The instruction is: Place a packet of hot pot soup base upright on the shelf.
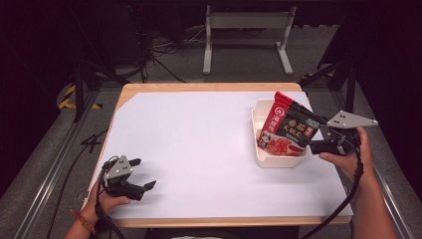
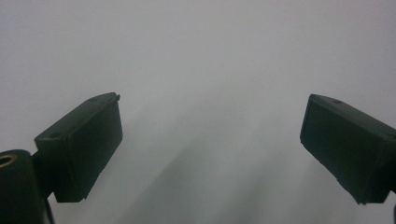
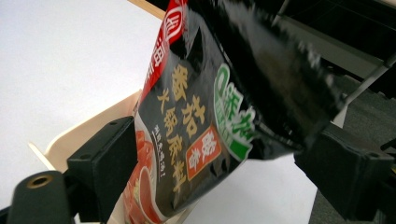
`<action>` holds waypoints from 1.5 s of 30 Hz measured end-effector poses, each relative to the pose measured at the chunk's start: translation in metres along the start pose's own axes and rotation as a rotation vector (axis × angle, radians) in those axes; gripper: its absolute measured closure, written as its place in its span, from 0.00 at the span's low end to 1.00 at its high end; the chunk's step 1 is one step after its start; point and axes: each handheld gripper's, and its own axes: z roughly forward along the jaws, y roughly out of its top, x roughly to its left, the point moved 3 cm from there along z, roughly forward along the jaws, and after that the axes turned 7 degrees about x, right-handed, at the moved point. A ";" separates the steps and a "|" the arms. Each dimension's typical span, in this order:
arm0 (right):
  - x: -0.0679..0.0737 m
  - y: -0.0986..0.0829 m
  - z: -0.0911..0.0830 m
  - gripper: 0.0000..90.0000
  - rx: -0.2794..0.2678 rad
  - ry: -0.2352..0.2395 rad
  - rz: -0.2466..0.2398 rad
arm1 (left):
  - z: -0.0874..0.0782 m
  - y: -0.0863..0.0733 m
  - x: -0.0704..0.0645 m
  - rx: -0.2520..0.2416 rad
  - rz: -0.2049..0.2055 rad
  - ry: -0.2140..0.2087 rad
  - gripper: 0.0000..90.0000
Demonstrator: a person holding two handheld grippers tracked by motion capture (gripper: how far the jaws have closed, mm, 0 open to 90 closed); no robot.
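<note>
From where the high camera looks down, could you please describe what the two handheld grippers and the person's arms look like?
Both the left gripper and the right gripper are black with blocky jaws. Each carries a grey three-cornered plate on top, dotted with small holes, and trails a black cable. The left wrist wears a red-and-orange beaded bracelet; no sleeves show on the forearms.

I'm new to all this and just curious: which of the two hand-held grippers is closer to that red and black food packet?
Right. The right gripper is at the packet, which stands in the cream tray, its jaws either side. The left gripper rests open across the table, near the front left corner.
</note>
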 end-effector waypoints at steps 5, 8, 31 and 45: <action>0.004 -0.009 0.004 0.13 0.014 -0.007 -0.006 | 0.000 0.000 0.000 0.004 0.002 -0.002 0.07; 0.005 -0.015 0.006 0.13 0.015 -0.005 0.004 | 0.000 0.000 0.000 0.004 0.002 -0.002 0.07; 0.014 -0.051 0.005 0.11 0.047 -0.019 0.039 | 0.000 0.000 0.000 0.005 0.005 0.000 0.07; 0.032 -0.076 0.008 0.11 0.109 -0.023 0.002 | 0.000 0.000 0.000 0.003 0.005 0.003 0.07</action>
